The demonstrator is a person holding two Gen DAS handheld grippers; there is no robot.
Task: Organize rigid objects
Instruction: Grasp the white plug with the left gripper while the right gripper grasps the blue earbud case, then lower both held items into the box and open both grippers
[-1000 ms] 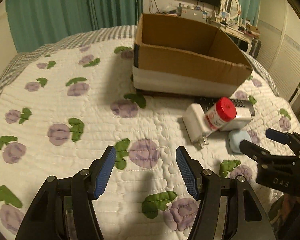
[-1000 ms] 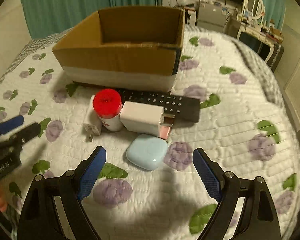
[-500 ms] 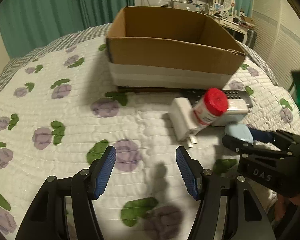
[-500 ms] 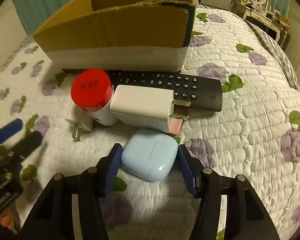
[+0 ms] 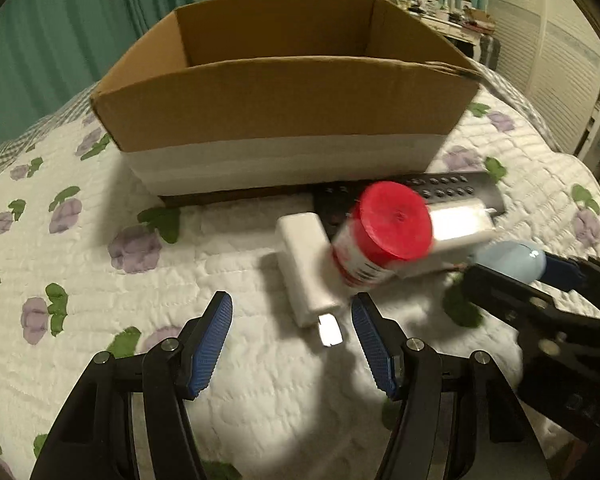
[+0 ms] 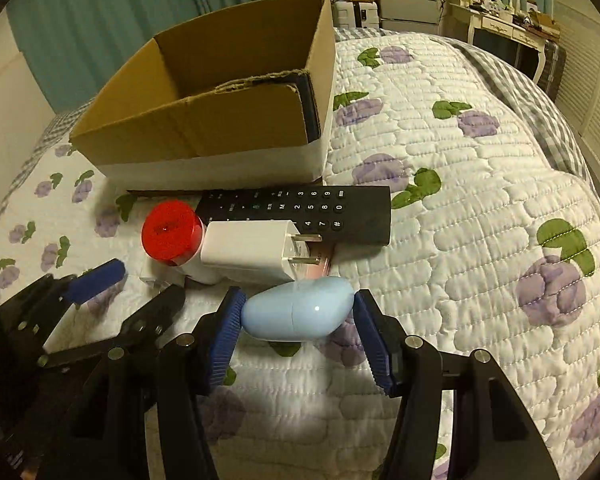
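- While the right gripper (image 6: pixel 298 312) is clamped on the pale blue earbud case (image 6: pixel 296 314), with a blue pad pressed against each end, the case sits tilted between its fingers above the quilted bedspread (image 6: pixel 460 184).
- Just ahead of that gripper lies a white plug adapter (image 6: pixel 248 252), its two prongs pointing to the right; something pink shows under it, too hidden to name.
- Ahead and to the left of the right gripper stands a white bottle with a red cap (image 6: pixel 172 230), touching the adapter's left side.
- Beyond the adapter a black remote control (image 6: pixel 300 210) lies crosswise, its number keys facing up.
- Farther ahead still, the open cardboard box (image 6: pixel 204 136) rests on the bed, close behind the remote; its lower band is white.
- The left gripper (image 5: pixel 292 340) stands with its fingers apart and nothing between them, low over the bedspread.
- Just ahead of the left gripper, slightly to the right, lies a second white charger (image 5: pixel 306 268), prongs pointing back toward the gripper's right finger.
- The red-capped bottle leans just beyond and to the right of that charger, touching it.
- In the left wrist view the right gripper appears at the right, with the blue case at its tips.
- In the right wrist view the left gripper shows at the lower left, fingers spread near the bottle.
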